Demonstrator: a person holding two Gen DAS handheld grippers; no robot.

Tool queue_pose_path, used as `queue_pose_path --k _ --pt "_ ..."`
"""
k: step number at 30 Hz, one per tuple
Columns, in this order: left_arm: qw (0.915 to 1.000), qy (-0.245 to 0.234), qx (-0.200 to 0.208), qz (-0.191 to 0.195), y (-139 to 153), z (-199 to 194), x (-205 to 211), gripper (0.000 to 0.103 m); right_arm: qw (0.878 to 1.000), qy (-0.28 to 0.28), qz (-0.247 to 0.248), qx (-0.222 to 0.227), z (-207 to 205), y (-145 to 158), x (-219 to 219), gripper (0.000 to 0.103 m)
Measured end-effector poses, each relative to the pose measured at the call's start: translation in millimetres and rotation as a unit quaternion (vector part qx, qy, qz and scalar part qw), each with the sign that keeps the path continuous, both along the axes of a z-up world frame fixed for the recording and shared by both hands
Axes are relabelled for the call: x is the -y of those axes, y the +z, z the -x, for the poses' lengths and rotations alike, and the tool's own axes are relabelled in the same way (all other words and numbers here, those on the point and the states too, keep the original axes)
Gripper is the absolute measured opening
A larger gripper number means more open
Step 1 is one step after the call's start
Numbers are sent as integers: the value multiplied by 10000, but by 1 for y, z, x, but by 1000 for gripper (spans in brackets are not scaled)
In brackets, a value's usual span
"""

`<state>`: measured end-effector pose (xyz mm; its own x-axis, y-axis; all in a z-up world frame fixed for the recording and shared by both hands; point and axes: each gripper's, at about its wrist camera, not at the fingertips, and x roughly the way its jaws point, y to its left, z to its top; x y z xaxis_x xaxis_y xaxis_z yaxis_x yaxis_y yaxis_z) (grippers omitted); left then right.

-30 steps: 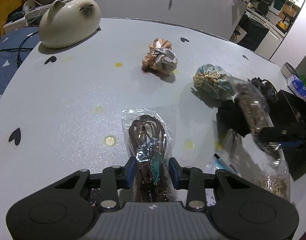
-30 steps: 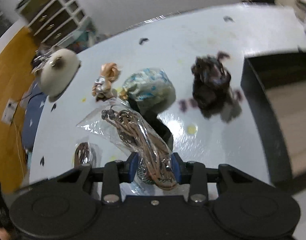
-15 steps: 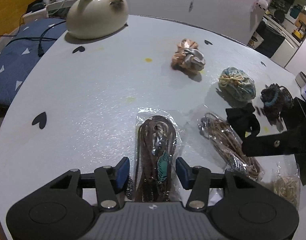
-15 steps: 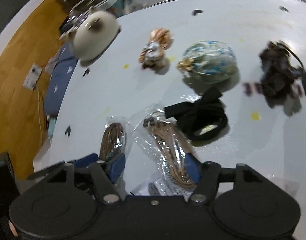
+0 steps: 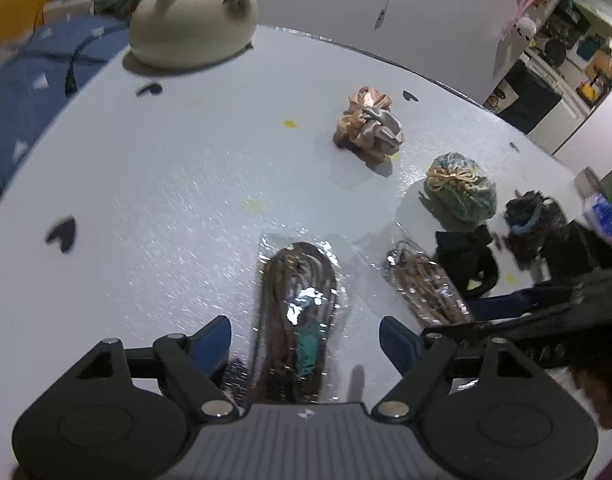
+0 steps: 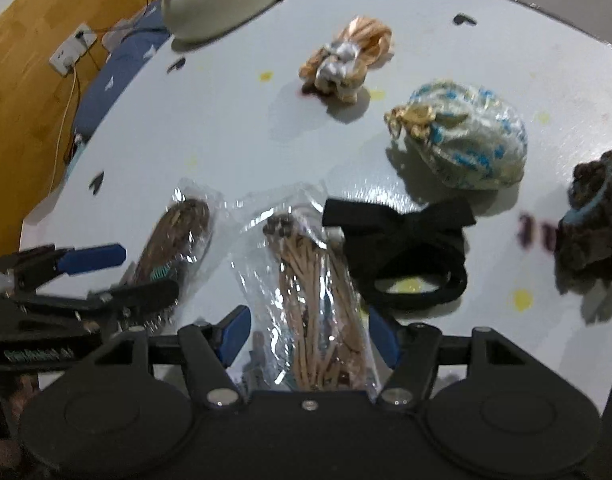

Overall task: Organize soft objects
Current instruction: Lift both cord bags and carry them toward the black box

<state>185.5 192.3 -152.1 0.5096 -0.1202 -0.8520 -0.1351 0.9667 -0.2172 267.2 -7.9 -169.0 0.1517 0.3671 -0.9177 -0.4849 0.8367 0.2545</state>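
A clear bag of dark brown hair ties lies on the white table between the fingers of my left gripper. Its jaws are opening and the pads stand off the bag. Just right of it lies a clear bag of tan hair ties, between the fingers of my right gripper. Those jaws are also opening and stay clear of the plastic. Beyond lie a black bow hair tie, a blue-and-white pouch, a peach-and-grey scrunchie and a dark scrunchie.
A cream cat-shaped ornament stands at the table's far left edge. A black box sits at the right edge. The two grippers are close side by side. A blue cushion and wooden floor lie beyond the left rim.
Both grippers went from shut on their bags to open. The right one came down and laid the tan bag on the table beside the dark bag.
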Motion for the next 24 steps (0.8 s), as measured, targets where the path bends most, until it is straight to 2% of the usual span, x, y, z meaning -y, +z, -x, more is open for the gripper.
queue_pose_path --k 3,4,6,8,9,14,18,24 --pt "9993 56 -133 347 -3 -4 -5 80 9995 262 35 149 6 0 -4 67" --pt "9992 55 -184 338 -3 -5 -5 79 9993 291 100 219 8 1 -5 64" --pt "9993 56 -292 230 -5 -7 -5 73 9993 227 112 278 9 2 -4 49" --pt "9990 95 -365 237 -7 -9 -7 66 9997 83 -12 217 7 3 0 40" --pt "9989 108 -383 263 -8 -9 -8 64 9998 38 -42 196 8 3 2 38" --pt "9992 -16 -388 98 -7 -11 -3 42 9996 24 -73 287 19 6 0 33" --pt "9991 -35 -384 156 -5 -9 -2 38 9990 11 -65 449 28 14 -5 33" --pt "9998 107 -114 107 9 3 -2 37 9967 -211 -191 767 38 35 1 33"
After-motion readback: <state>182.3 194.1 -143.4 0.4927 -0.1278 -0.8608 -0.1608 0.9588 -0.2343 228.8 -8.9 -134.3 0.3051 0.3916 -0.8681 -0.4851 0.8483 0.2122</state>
